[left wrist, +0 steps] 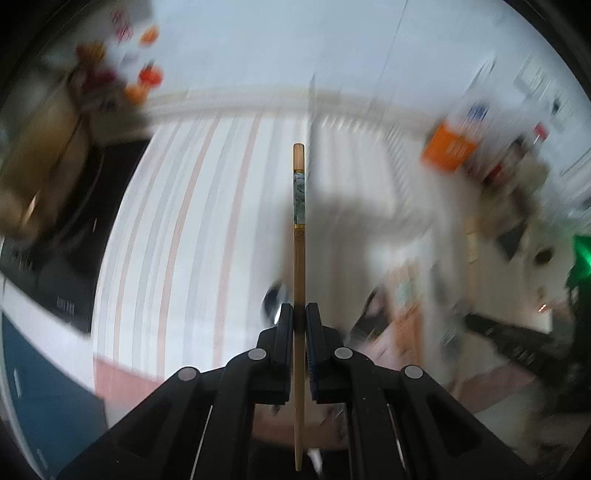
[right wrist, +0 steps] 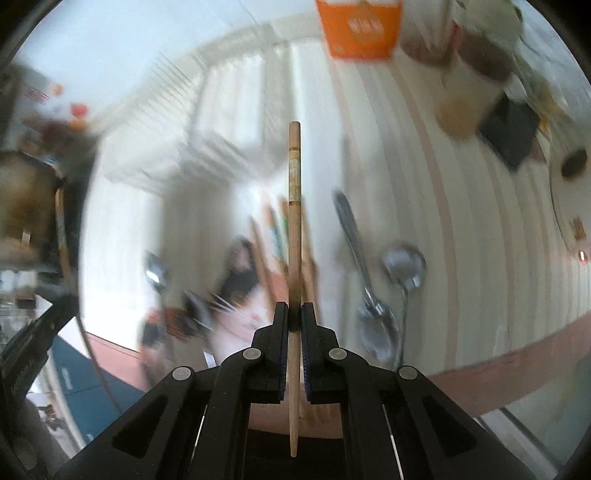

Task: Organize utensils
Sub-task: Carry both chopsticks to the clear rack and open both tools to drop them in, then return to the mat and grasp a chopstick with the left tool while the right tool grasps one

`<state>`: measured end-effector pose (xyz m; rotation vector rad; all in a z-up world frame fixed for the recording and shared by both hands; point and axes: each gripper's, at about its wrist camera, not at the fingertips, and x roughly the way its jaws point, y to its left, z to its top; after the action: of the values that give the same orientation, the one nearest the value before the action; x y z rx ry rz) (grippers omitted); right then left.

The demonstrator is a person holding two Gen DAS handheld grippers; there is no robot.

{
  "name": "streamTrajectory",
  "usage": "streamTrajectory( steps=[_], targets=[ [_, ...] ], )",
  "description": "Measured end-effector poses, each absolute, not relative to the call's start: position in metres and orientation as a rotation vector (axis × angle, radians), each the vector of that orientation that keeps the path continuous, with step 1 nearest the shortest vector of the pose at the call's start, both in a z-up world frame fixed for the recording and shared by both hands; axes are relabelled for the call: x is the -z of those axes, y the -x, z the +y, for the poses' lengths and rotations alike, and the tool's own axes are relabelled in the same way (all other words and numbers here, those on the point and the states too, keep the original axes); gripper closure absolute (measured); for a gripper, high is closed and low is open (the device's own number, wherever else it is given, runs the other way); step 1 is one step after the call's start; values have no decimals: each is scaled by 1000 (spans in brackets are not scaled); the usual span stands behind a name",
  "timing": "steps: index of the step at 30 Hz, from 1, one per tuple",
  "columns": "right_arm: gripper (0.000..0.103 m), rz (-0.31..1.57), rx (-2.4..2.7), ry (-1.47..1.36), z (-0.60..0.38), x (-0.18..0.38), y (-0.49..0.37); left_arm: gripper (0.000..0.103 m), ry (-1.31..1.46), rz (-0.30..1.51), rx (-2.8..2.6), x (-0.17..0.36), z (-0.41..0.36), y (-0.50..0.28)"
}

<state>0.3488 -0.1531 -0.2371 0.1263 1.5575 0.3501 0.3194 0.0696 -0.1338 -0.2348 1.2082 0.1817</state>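
Observation:
My left gripper point(left wrist: 299, 309) is shut on a wooden chopstick point(left wrist: 298, 206) with a green patterned band, which sticks straight out ahead above the striped tablecloth point(left wrist: 192, 229). My right gripper point(right wrist: 294, 308) is shut on a second wooden chopstick point(right wrist: 294, 206) with a pale band. Below it on the cloth lie two metal spoons point(right wrist: 373, 321) point(right wrist: 404, 264), more chopsticks point(right wrist: 273, 236) and another spoon point(right wrist: 154, 271) further left. Both views are blurred by motion.
An orange box point(right wrist: 360, 27), jars point(right wrist: 472, 74) and a black square object point(right wrist: 511, 129) stand at the far right of the table. A white wire rack point(right wrist: 207, 155) sits at the back. A dark stove top point(left wrist: 66, 258) and a brown pot point(left wrist: 33, 162) lie to the left.

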Motion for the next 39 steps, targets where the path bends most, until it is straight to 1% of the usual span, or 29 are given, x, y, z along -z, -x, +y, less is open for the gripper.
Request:
streamTrajectory(
  steps=[3,4,7,12,16,19,23,24,25,26,27,28,30,31,32,33,34,35,37,39],
  targets=[
    [96,1516,-397,-184,-146,212,-390,99,254,1159,-126,114,72,-360],
    [96,1496,-409,-206,-129,213,-405,99,254,1147,-115,108,74,-376],
    [96,1466,-423,-245,-120,206,-451,99,280,1159,-97,111,84,-434],
    [96,1485,-413,-228,-87,236,-518,99,351,1245,-62,150,105,-503],
    [96,1529,-384,-200,-69,269,-550,99,369,1323,-46,184,116,-543],
    [96,1562,-371,-187,-53,290,-564,99,384,1371,-32,206,117,-554],
    [95,1600,-369,-180,-53,308,-571,96,390,1415,-47,217,120,-564],
    [94,1593,-364,-168,-53,311,-574,95,384,1416,-56,217,121,-564],
    [86,1589,-363,-168,-54,310,-574,94,364,1412,-68,215,120,-563],
    [74,1582,-364,-172,-56,308,-574,90,345,1402,-78,213,120,-562],
    [70,1574,-358,-177,-58,305,-573,79,324,1389,-92,209,120,-560],
    [68,1559,-351,-175,-62,300,-570,72,301,1371,-109,204,121,-557],
    [68,1531,-343,-146,-65,288,-566,40,248,1308,-143,192,121,-547],
    [63,1510,-326,-122,-69,280,-561,35,223,1268,-164,185,122,-540],
    [54,1489,-312,-100,-73,273,-555,25,209,1229,-181,179,124,-532],
    [50,1466,-297,-77,-77,266,-548,10,198,1198,-195,173,125,-525],
    [45,1442,-279,-67,-83,260,-541,2,185,1172,-208,168,126,-516],
    [41,1420,-263,-66,-90,255,-534,0,174,1153,-216,164,126,-507],
    [39,1380,-236,-59,-102,245,-517,0,140,1128,-242,157,125,-487],
    [32,1335,-233,-53,-113,237,-497,0,129,1111,-262,152,125,-472]
  ],
)
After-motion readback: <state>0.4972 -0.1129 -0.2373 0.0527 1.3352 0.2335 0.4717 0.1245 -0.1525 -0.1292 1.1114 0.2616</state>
